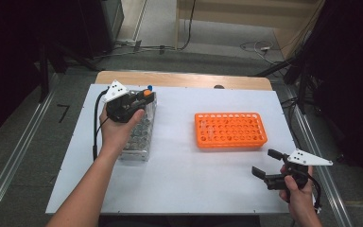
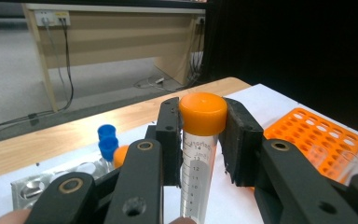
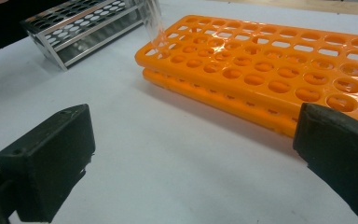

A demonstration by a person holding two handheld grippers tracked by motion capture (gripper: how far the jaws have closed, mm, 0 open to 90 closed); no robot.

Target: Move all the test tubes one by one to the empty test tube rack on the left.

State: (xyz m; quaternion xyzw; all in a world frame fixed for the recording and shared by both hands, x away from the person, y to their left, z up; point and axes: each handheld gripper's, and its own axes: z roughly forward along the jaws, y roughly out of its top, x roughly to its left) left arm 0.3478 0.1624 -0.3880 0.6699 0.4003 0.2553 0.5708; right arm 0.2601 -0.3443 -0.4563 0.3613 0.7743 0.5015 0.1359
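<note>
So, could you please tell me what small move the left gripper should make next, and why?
Probably carry the orange-capped tube across toward the orange rack: the left gripper is shut on its cap above the metal rack, and the orange rack has free holes.

Even overhead light; white table [image 1: 179, 170] bright, surroundings dark. Soft, faint shadows. High view slightly soft. Near jaws blurred in both gripper views.

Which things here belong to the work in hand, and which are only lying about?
Belong: orange-capped tube clamped in the left gripper; metal rack; orange rack; open right gripper.
Lying about: floor cables; wooden desk.
</note>
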